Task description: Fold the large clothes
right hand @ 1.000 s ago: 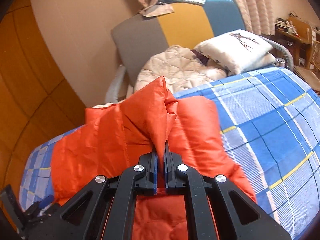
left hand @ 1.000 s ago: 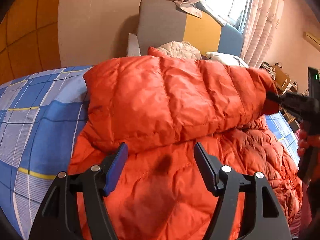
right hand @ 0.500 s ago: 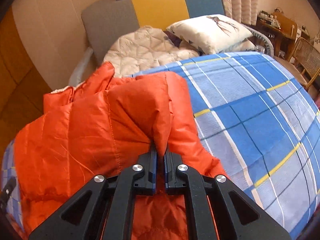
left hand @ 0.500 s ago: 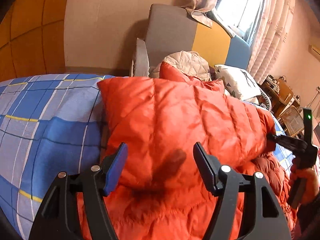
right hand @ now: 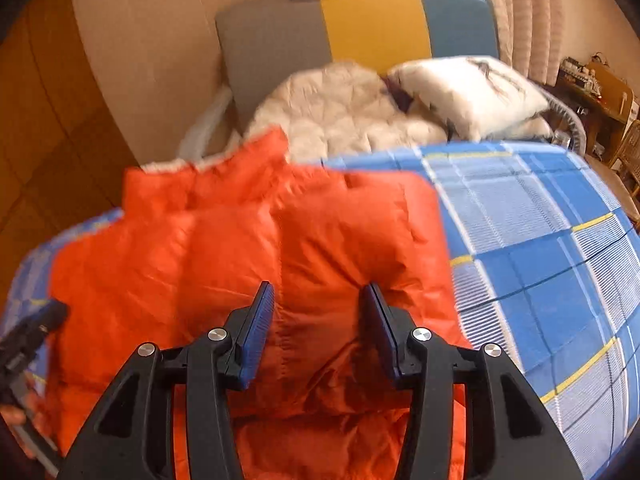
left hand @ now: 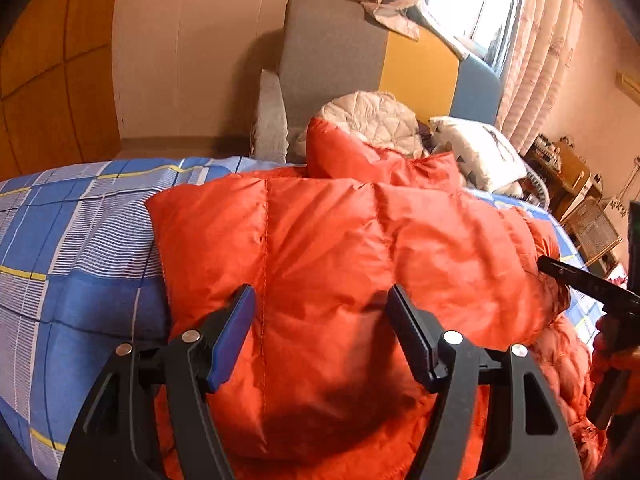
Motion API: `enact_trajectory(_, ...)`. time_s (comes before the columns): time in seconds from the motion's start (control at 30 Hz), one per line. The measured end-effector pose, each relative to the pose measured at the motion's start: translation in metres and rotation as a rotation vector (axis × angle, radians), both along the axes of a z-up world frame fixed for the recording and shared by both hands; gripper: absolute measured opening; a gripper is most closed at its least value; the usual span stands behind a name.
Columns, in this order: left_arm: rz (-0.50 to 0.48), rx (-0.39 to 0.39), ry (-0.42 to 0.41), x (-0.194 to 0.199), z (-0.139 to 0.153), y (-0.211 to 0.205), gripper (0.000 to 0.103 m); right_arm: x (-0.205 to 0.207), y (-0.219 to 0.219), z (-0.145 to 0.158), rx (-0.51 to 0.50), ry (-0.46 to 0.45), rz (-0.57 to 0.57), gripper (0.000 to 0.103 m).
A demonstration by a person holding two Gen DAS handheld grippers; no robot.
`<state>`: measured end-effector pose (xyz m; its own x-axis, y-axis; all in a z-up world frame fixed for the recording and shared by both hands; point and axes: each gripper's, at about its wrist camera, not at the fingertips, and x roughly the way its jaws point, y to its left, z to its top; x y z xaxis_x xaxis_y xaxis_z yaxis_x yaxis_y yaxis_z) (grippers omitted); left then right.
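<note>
A puffy orange quilted jacket lies folded on the blue checked bedspread. Left gripper hovers open above it; right gripper jaws are opening, gripping nothing.

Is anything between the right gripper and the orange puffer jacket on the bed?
Nothing visible. The right gripper, jaws opening, sits directly over the orange puffer jacket, its folded panel lying bare between the fingers.
</note>
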<state>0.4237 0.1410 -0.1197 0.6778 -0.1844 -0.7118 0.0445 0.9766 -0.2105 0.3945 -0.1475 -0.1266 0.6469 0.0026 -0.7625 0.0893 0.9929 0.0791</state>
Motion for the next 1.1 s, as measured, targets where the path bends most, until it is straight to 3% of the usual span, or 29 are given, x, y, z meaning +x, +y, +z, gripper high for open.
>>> enact_trajectory(0.27,-0.028,0.035,0.072,0.023,-0.027,-0.006,0.069,0.021,0.001,-0.034,-0.027,0.087,-0.005,0.047)
enact_trajectory(0.4,0.006,0.070,0.090,0.020,-0.027,-0.009,0.070,0.022,0.001,-0.032,-0.026,0.109,-0.012,0.047)
enact_trajectory(0.47,0.036,0.086,0.084,0.010,-0.020,-0.009,0.077,0.014,-0.002,-0.023,0.013,0.111,-0.023,0.054)
enact_trajectory(0.57,0.056,0.085,0.048,-0.017,-0.009,-0.009,0.083,-0.010,-0.004,-0.008,0.049,0.070,-0.019,0.074)
enact_trajectory(0.87,0.024,0.104,-0.051,-0.118,0.018,-0.016,0.087,-0.109,-0.010,-0.009,0.049,0.117,0.034,0.077)
enact_trajectory(1.1,-0.006,0.137,-0.090,-0.192,0.023,-0.018,0.089,-0.186,-0.036,-0.005,0.042,0.109,0.033,0.077)
